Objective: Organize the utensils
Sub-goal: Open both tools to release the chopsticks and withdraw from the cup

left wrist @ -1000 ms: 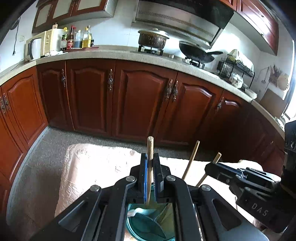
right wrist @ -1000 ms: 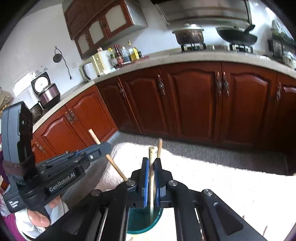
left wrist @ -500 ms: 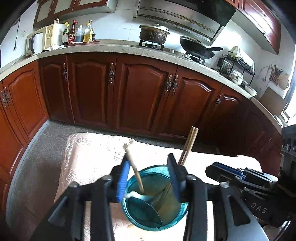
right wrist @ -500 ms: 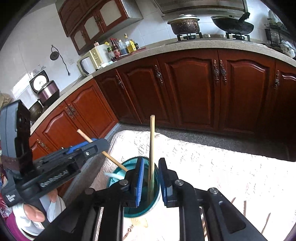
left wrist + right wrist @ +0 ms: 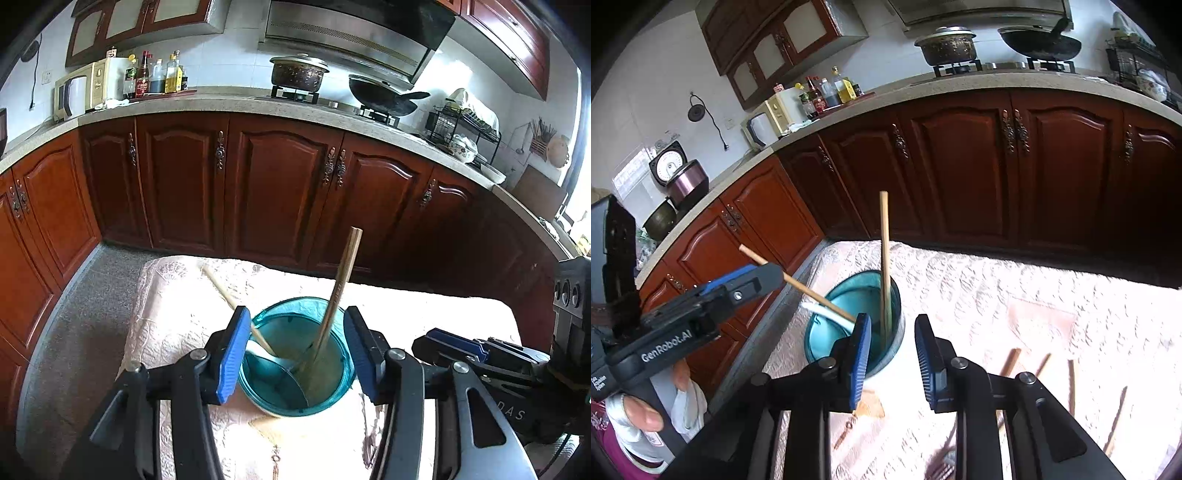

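A teal cup (image 5: 295,391) stands on the pale lace tablecloth (image 5: 177,302). In it a wooden chopstick pair (image 5: 341,277) rises near upright, another chopstick (image 5: 225,291) leans left, and a white spoon (image 5: 258,349) rests inside. My left gripper (image 5: 295,317) hangs just short of the cup, its jaws opening, nothing pressed between the blue pads. My right gripper (image 5: 892,321) is also opening, with only the cup (image 5: 846,299) rim showing beyond its gap. The upright chopstick (image 5: 884,254) stands free. The left gripper (image 5: 738,288) appears at the left.
Several loose chopsticks (image 5: 1071,384) lie on the cloth to the right of the cup. A small metal hook (image 5: 846,432) lies near the front. Dark wooden cabinets (image 5: 280,192) run behind the table. A person's hand (image 5: 639,417) holds the left tool.
Both grippers were shut on chopsticks over the cup. They have let go and drawn back, jaws widening. The chopsticks now stand loose in the cup.
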Motion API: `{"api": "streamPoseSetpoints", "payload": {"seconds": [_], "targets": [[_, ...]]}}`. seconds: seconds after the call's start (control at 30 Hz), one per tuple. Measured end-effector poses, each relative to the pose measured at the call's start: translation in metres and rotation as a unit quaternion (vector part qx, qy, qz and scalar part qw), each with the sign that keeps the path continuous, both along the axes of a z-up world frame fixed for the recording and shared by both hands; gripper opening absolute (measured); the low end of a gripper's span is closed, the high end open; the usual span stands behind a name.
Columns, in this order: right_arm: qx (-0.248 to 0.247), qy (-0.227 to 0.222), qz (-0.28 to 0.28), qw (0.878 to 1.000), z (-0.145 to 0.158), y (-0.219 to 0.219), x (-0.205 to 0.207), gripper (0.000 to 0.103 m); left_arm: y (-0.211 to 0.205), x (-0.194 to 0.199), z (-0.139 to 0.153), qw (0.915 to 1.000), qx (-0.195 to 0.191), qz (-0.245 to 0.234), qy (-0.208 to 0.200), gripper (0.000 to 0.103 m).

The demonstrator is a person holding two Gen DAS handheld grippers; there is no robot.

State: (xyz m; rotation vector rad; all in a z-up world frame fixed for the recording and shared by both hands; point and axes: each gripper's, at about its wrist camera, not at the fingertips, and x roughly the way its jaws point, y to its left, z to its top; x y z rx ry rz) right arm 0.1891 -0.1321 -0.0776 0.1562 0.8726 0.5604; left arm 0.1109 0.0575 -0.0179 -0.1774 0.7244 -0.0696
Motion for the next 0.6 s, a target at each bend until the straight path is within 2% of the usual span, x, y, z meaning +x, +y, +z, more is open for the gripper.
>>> {"api": "streamPoseSetpoints", "payload": {"seconds": [0.17,0.33,0.6], "targets": [[-0.008,-0.002,-0.008,1.0,0.0,-0.015,-0.017,0.031,-0.018,-0.012,0.002,0.9998,0.014,-0.012,-0.008,0.058],[-0.011,0.002,-0.019,1.0,-0.002,-0.033,-0.028,0.036,-0.031,-0.022,0.0,0.9996,0.011,-0.024,-0.004,0.059],[-0.017,0.005,-0.039,0.999,-0.003,-0.057,-0.041,0.037,-0.052,-0.032,0.0,0.9989,0.02,-0.042,-0.007,0.064]]}}
